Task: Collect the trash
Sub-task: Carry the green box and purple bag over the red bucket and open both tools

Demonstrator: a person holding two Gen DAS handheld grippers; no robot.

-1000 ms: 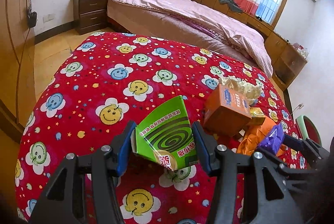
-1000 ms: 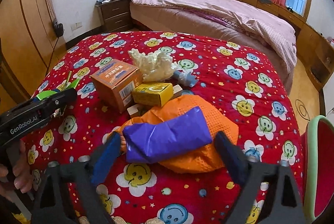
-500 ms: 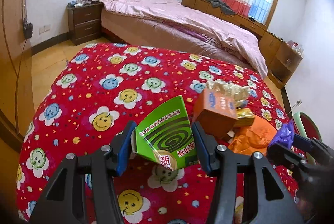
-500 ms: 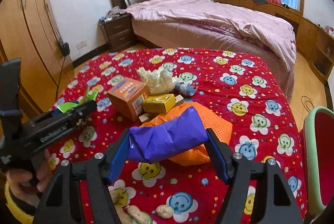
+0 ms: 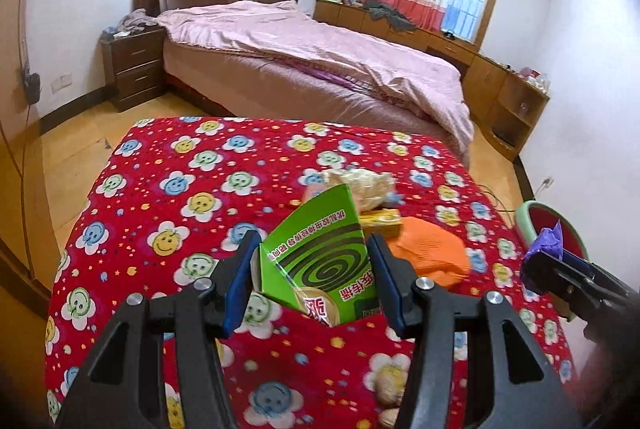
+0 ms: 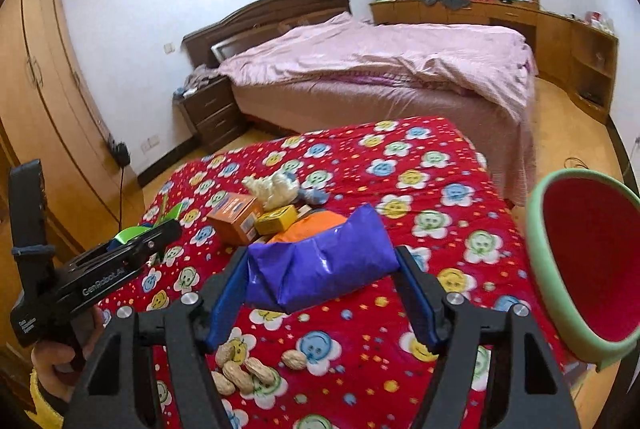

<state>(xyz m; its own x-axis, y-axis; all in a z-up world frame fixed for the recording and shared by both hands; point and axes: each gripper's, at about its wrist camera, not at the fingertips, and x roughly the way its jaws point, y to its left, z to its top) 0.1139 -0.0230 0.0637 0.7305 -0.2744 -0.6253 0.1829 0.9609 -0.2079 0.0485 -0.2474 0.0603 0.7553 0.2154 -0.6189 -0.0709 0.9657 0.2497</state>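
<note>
A table draped in a red cloth (image 5: 168, 165) printed with smiling flower faces fills the foreground, its fabric soft and slightly rumpled. At the table's right edge stands a round bin (image 6: 580, 261) with a pale green rim and a red inside. The left gripper (image 5: 312, 277) pinches a flattened green carton (image 5: 320, 253) between its blue pads (image 5: 236, 285), held clear above the cloth; the carton bears a dark spiral coil drawing and lines of Chinese characters, upside down in the left wrist view. The right gripper (image 6: 320, 289) clamps a crumpled purple wrapper (image 6: 320, 269), glossy and creased, lifted above the table just left of the bin; its jaws have just been closing on it. The side of the left gripper's black body reads "GenRobot.AI" in the right wrist view, where a hand (image 6: 56, 369) grips its handle. Still on the cloth lie an orange knobbly bag (image 5: 430, 257), an orange cardboard box (image 6: 236, 217) with a barcode panel, a small yellow box (image 6: 276, 219) too blurred to read, a wad of cream tissue (image 6: 272, 189), and several peanut shells (image 6: 240, 369).
</note>
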